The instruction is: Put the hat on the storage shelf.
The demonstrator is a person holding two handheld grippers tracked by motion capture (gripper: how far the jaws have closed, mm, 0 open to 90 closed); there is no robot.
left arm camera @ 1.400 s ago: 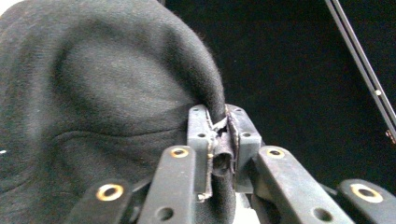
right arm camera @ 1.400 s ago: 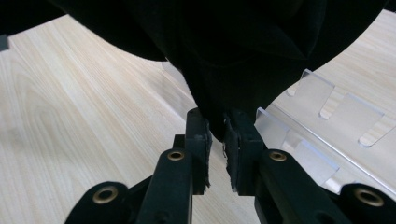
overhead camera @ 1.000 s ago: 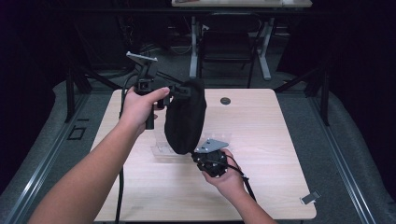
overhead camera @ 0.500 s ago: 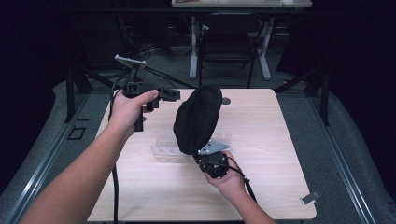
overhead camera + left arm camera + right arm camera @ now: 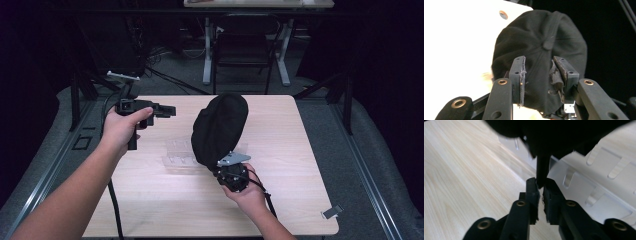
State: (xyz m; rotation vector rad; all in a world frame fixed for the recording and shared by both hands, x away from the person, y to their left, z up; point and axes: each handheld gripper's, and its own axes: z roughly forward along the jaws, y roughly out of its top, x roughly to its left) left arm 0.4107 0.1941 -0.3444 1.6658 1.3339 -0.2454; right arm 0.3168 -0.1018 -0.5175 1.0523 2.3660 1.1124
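Right tool, jaws pressed together on a narrow edge of a black fabric baseball cap with stitched panels and a crown button, holds the cap up over the middle of the pale wood-grain tabletop; left tool, jaws spread and holding nothing, is held apart from the cap near the tabletop's left far edge. A clear plastic slotted tray lies flat just beneath and beside the cap, with bare tabletop to the right and near side. The cap's long axis rises from the right tool up and away, and its crown faces the left tool.
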